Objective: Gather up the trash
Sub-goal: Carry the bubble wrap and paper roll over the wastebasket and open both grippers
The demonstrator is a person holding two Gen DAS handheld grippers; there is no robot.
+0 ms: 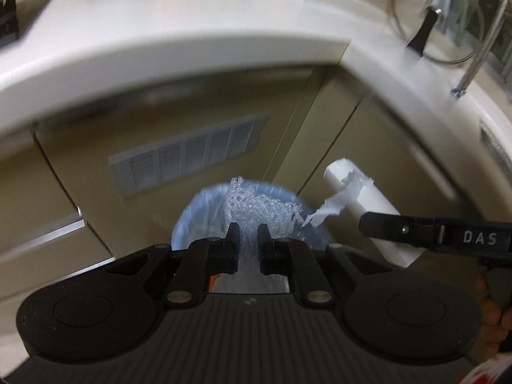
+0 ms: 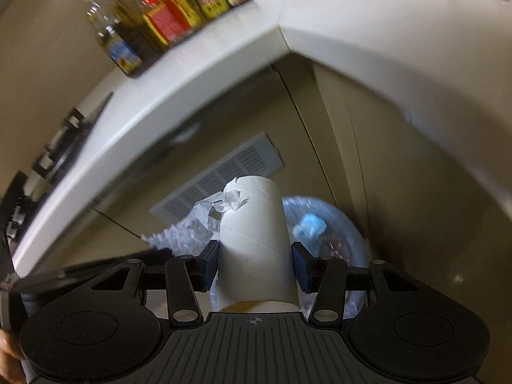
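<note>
Beige cabinet fronts (image 1: 198, 96) with a louvred vent panel (image 1: 188, 155) fill the background under a white L-shaped countertop (image 1: 192, 41); bottles and jars (image 2: 166, 22) stand in a row on that counter in the right wrist view. On the floor at the cabinet corner sits your blue-lined trash bin (image 1: 188, 214), partly blurred.

Your left gripper (image 1: 248, 233) is over the bin, its fingers set narrow with a crinkled piece of clear plastic (image 1: 256, 204) between them; whether the pads actually pinch it cannot be confirmed.

Your right gripper (image 2: 255, 257) is clamped on a white cardboard tube (image 2: 256, 236), one blue pad pressed to each side. The tube stands roughly along the fingers, with a torn scrap of tissue (image 2: 224, 204) hanging off its far end. It is held above the bin opening, just beside the plastic. A small blue object (image 2: 312, 224) lies inside the bin; what it is cannot be made out.
</note>
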